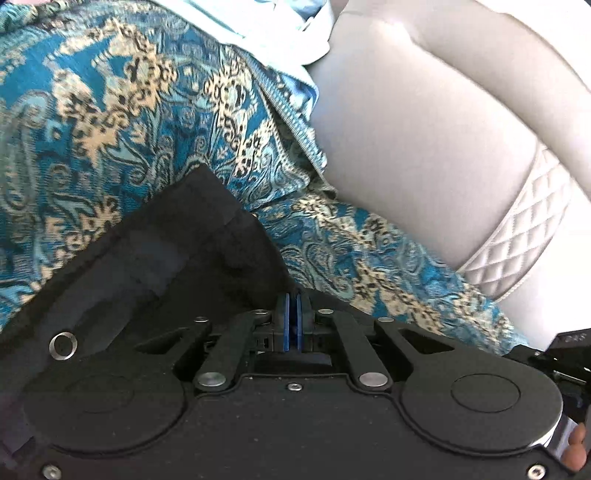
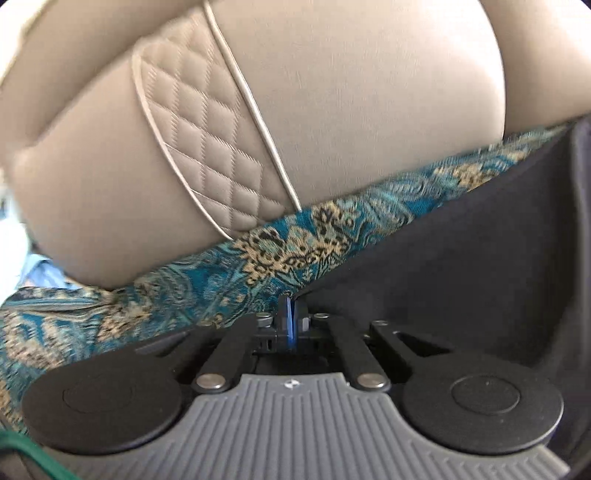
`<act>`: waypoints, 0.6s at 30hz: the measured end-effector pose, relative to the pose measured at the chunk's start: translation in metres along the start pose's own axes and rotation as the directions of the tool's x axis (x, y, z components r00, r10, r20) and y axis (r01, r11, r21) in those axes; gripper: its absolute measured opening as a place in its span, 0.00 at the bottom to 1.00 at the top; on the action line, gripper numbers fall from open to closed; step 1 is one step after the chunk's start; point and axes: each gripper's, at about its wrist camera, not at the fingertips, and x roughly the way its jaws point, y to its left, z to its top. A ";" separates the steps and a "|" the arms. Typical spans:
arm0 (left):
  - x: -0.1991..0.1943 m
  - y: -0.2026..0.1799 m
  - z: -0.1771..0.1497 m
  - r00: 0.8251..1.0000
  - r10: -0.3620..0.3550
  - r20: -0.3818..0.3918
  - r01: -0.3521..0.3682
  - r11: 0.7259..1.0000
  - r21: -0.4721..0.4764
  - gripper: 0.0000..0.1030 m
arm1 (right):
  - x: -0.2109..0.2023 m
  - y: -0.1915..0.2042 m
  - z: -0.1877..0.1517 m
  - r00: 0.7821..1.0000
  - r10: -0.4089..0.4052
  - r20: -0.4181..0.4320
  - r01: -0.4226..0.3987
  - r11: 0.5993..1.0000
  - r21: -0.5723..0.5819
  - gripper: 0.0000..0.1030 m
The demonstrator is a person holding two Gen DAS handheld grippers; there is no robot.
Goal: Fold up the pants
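Note:
The black pants (image 1: 173, 251) lie on a teal and gold patterned cover (image 1: 110, 110) on a sofa seat. In the left wrist view my left gripper (image 1: 293, 295) has its blue pads pressed together at the right edge of the black cloth, which drapes over the gripper body. In the right wrist view the pants (image 2: 461, 258) fill the right side, and my right gripper (image 2: 291, 299) has its pads closed at the cloth's left edge. Whether cloth is pinched between the pads is partly hidden in both views.
Beige leather sofa back cushions (image 1: 424, 129) with a quilted strip (image 2: 207, 140) rise right behind the cover (image 2: 288, 247). Light blue cloth (image 1: 273, 33) lies at the far top of the left wrist view. A green cord (image 2: 33, 454) crosses the right wrist view's lower left corner.

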 end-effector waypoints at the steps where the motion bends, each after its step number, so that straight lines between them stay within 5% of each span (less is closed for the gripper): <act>1: -0.008 0.000 -0.001 1.000 -0.013 0.007 0.013 1.000 -0.002 0.03 | -0.013 -0.004 -0.002 1.000 0.020 0.023 -0.020 1.000 -0.003 0.02; 9: -0.087 0.021 -0.036 0.991 -0.103 0.085 0.106 0.994 -0.027 0.03 | -0.103 -0.052 -0.052 0.981 0.144 0.129 -0.146 0.989 0.000 0.02; 18: -0.157 0.052 -0.111 0.989 -0.095 0.109 0.099 0.994 -0.038 0.03 | -0.164 -0.100 -0.149 0.974 0.126 0.188 -0.124 0.992 -0.025 0.02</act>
